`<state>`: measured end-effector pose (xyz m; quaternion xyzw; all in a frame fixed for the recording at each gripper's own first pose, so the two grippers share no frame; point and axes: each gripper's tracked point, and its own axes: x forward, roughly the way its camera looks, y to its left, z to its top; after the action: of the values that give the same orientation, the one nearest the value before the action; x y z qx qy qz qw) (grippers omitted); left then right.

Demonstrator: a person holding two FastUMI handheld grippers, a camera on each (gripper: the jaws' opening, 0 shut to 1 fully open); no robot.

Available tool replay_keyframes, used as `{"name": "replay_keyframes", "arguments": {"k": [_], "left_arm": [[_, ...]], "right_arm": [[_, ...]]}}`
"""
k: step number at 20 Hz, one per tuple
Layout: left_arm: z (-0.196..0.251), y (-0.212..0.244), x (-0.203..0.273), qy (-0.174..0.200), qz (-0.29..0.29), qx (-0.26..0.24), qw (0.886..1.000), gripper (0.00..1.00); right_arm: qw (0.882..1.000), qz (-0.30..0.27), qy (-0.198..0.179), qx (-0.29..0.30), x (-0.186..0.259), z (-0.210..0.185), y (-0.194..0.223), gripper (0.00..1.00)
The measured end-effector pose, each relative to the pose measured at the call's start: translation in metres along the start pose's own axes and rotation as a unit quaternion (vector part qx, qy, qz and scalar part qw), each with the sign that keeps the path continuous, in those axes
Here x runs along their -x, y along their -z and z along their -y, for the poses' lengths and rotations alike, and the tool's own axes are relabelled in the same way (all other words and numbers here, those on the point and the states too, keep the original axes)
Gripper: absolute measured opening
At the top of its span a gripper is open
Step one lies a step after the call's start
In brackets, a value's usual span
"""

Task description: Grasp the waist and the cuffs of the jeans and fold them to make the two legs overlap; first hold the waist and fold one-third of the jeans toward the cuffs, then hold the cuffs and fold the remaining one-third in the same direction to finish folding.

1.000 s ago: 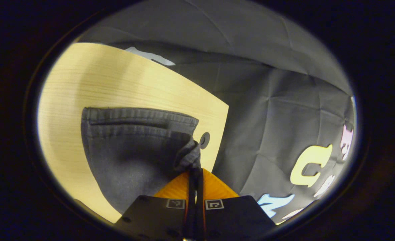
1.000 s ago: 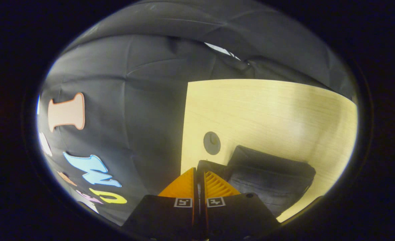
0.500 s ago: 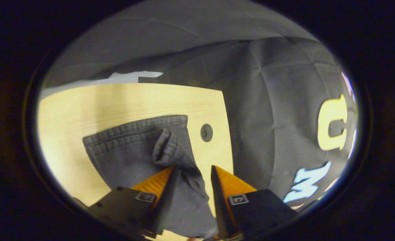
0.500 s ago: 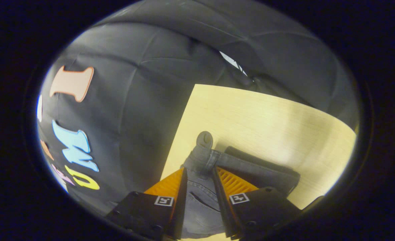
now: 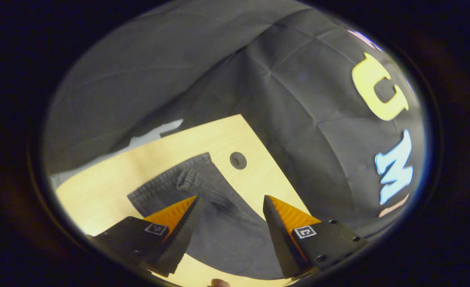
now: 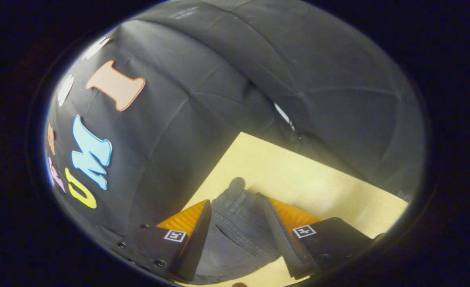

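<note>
The jeans [image 5: 215, 223] lie folded on the light wooden table [image 5: 111, 183], near its far corner, their stitched hem reaching almost to a round hole [image 5: 238, 160] by the table's edge. In the left gripper view, the left gripper [image 5: 231, 199] hangs above the denim with its fingers spread wide, gripping nothing. In the right gripper view, the right gripper [image 6: 236, 201] is likewise wide open over the jeans [image 6: 235, 235], holding nothing, above the same table [image 6: 318, 187] corner.

The left gripper [image 5: 231, 199] and the right gripper [image 6: 235, 199] both hang tilted, fingers spread wide apart and gripping nothing, each seen from its own camera with both fingers reaching up from the lower edge of the view.
</note>
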<state>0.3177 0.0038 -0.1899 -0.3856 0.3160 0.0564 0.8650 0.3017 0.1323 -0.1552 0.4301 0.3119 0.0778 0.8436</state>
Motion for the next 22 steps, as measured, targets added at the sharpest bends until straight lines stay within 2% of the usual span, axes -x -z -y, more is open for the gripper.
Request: {"name": "replay_keyframes", "arguments": {"k": [3, 6, 9, 14, 19, 22], "left_arm": [[0.021, 0.004, 0.025, 0.007, 0.024, -0.055, 0.998, 0.99], [0.040, 0.018, 0.036, 0.022, 0.028, -0.070, 0.997, 0.99], [0.045, 0.026, 0.031, 0.041, 0.023, -0.071, 0.996, 1.00], [0.056, 0.030, 0.017, 0.061, 0.017, -0.088, 0.994, 0.99], [0.050, 0.034, 0.001, 0.057, -0.001, -0.089, 0.994, 0.99], [0.052, 0.033, 0.003, 0.062, -0.001, -0.092, 0.994, 0.99]], "right_arm": [[0.999, 0.018, 0.040, -0.009, 0.019, 0.021, 0.021, 0.83], [0.995, 0.044, 0.078, -0.033, 0.032, 0.031, 0.048, 0.86], [0.993, 0.057, 0.097, -0.036, 0.020, 0.030, 0.067, 0.86], [0.984, 0.075, 0.143, -0.069, -0.011, 0.034, 0.074, 0.88], [0.980, 0.099, 0.152, -0.085, -0.018, 0.036, 0.073, 0.88], [0.978, 0.102, 0.152, -0.103, -0.018, 0.037, 0.071, 0.84]]}}
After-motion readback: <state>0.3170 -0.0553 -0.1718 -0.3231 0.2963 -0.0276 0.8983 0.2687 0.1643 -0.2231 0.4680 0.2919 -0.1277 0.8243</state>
